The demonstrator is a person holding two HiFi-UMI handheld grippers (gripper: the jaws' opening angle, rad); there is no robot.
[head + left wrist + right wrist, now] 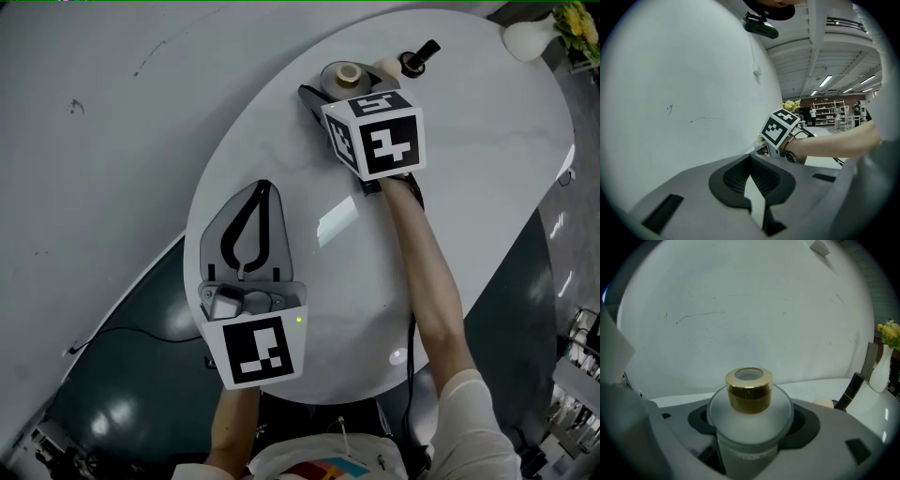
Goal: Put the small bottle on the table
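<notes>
At the far edge of the white table (487, 169), your right gripper (347, 82) squeezes the small bottle (750, 413) with the gold cap (749, 390). You cannot see inside it, and the jaws hide its bottom. Your left gripper (261, 192) is closed on nothing. A vase (527, 37) holds yellow flowers (577, 23).

Head camera steeply above table (487, 187)

White oval table (487, 187) with a vase (525, 37) (yellow flowers (574, 21)) and perhaps a black pen (420, 54)
</notes>
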